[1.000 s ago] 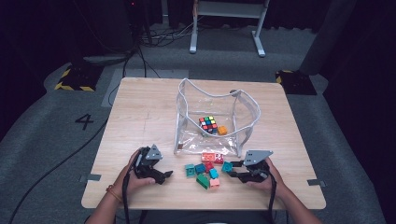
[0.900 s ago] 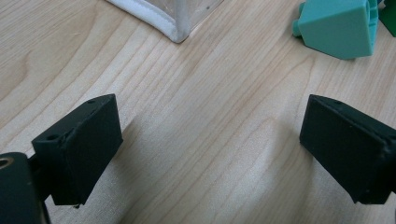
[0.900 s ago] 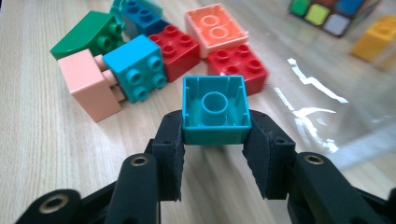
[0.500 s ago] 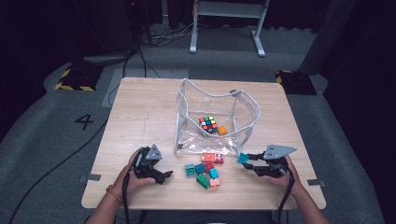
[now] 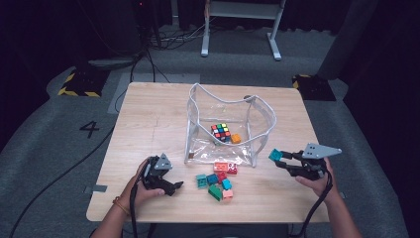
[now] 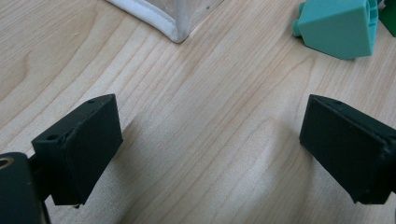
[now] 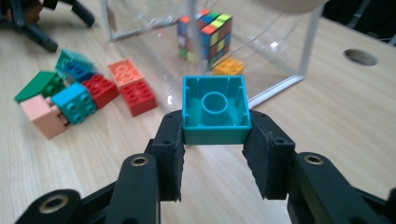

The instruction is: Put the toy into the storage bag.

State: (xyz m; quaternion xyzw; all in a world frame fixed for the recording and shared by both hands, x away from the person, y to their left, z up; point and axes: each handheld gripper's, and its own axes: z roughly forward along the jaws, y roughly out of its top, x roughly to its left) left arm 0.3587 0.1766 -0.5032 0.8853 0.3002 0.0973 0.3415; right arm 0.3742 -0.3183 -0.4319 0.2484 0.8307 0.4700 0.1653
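My right gripper (image 5: 283, 161) (image 7: 215, 154) is shut on a teal brick (image 5: 275, 155) (image 7: 215, 109), held hollow side toward its camera, above the table right of the clear bag (image 5: 257, 116). Inside the bag sit a colour cube (image 5: 221, 131) (image 7: 208, 35) and an orange brick (image 5: 236, 138) (image 7: 228, 66). A cluster of bricks (image 5: 216, 181) lies in front of the bag: red (image 7: 138, 96), orange (image 7: 124, 71), blue (image 7: 74, 103), pink (image 7: 44, 117), green (image 7: 39, 84). My left gripper (image 5: 174, 187) (image 6: 210, 149) rests open on the wood left of the cluster, nothing between its pads; a teal brick (image 6: 338, 28) lies ahead of it.
The wooden table (image 5: 148, 119) stands on grey carpet with cables. A round hole (image 7: 360, 57) is in the tabletop beyond the bag. The bag's white-trimmed corner (image 6: 175, 30) lies just ahead of the left gripper.
My right gripper has lifted the teal brick off the cluster and carried it up and to the right, clear of the bag's corner. The left hand has stayed put.
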